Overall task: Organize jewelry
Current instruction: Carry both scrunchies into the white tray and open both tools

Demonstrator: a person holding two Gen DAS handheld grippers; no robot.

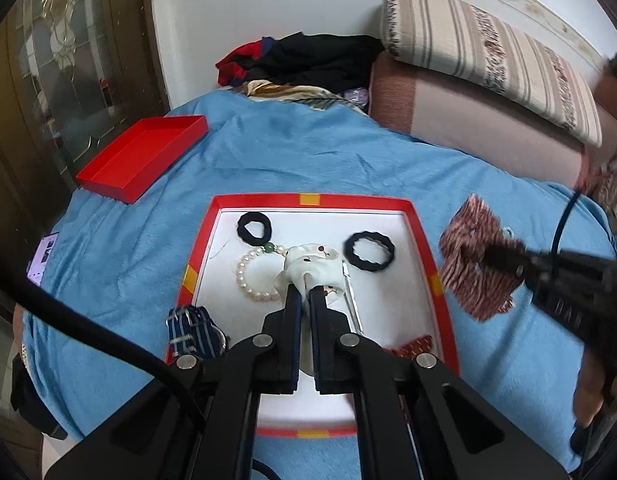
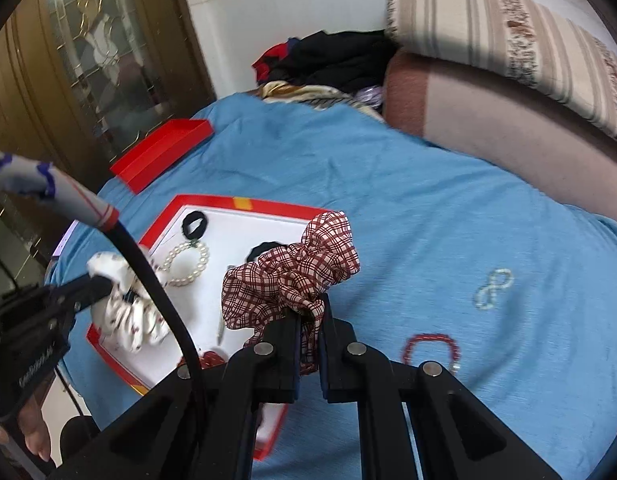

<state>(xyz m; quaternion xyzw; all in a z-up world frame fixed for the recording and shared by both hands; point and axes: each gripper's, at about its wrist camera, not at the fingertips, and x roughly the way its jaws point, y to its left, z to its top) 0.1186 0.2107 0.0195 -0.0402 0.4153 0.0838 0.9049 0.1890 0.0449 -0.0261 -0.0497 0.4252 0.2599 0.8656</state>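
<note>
Left gripper (image 1: 305, 286) is clamped on a white scrunchie (image 1: 310, 266) with small red marks, its fingers pinching the fabric over the red-rimmed tray (image 1: 422, 236), which lies on the blue blanket (image 1: 308, 152); right gripper (image 2: 312, 312) is clamped on a red-and-white plaid scrunchie (image 2: 292, 276), held above the blanket just beside the tray's right edge. Inside the tray, on its white liner, a pearl bracelet (image 1: 252, 276) with a green bead lies just left of the white scrunchie; two black hair ties sit toward the far rim, one (image 1: 254, 229) at the left and one (image 1: 369, 251) at the right; a thin silver piece (image 1: 354, 300) lies along the right side of the left gripper, too partly hidden to identify; a dark red item (image 1: 416, 346) shows at the tray's near right. A striped blue fabric band (image 1: 192, 332) rests on the tray's near left corner. On the blanket well to the right of the tray lie a red bead bracelet (image 2: 430, 346) and, farther off, a pale bead strand (image 2: 493, 290) twisted into a figure eight. A red box lid (image 1: 142, 158) sits open side up near the blanket's far left; dark clothes (image 1: 308, 60) are piled by the wall, beside a striped cushion (image 1: 488, 56).
</note>
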